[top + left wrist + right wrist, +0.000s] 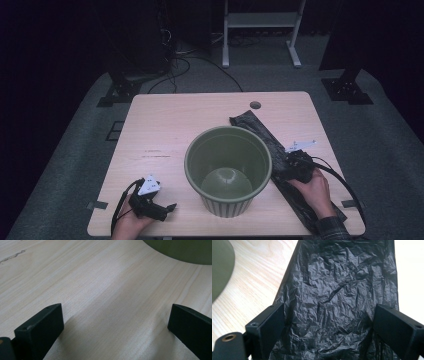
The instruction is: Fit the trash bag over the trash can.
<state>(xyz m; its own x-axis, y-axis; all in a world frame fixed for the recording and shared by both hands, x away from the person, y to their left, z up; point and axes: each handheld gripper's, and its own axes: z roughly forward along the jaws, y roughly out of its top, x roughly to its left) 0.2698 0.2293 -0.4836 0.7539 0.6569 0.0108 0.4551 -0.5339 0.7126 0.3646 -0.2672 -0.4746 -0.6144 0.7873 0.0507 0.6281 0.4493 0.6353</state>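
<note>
Between both tools stands a green bin (228,170) on the worktop (165,130). Right tool (328,327), jaws apart, straddles the black bag (342,290), whose crinkles show close up. Left tool (115,322) gapes over bare wood.

The green bin (228,169) blocks the table (165,125) centre; open tabletop lies from 9 to 12 o'clock of it.

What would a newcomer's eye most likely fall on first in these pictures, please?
Most likely the big green bin, standing upright and empty near the front middle of the wooden table. Next, the crumpled black plastic bag lying flat in a long strip to the bin's right, with the right gripper open just over it. The left gripper is open over bare wood at the front left.
</note>
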